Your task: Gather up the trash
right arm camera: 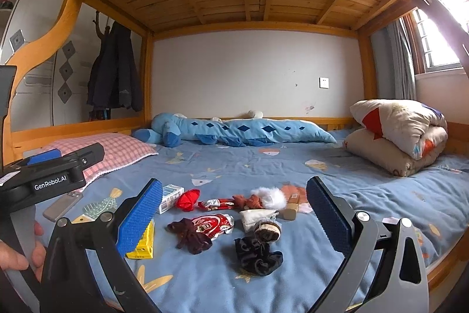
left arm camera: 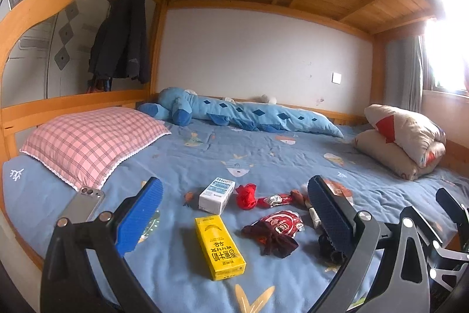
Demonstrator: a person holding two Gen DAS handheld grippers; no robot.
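Left wrist view: the left tongs (left arm camera: 234, 210) hang spread and empty over the bed (left arm camera: 278, 154), the yellow carton (left arm camera: 219, 247) lying straight ahead between their fingers, its long axis running away from the camera. The red wrapper (left arm camera: 281, 222) sits just right of that carton. The right tongs (right arm camera: 234, 210), also spread and empty, face the wrapper (right arm camera: 215, 222); the carton (right arm camera: 143, 242) is off to their left. The left tongs seem nearer the carton.
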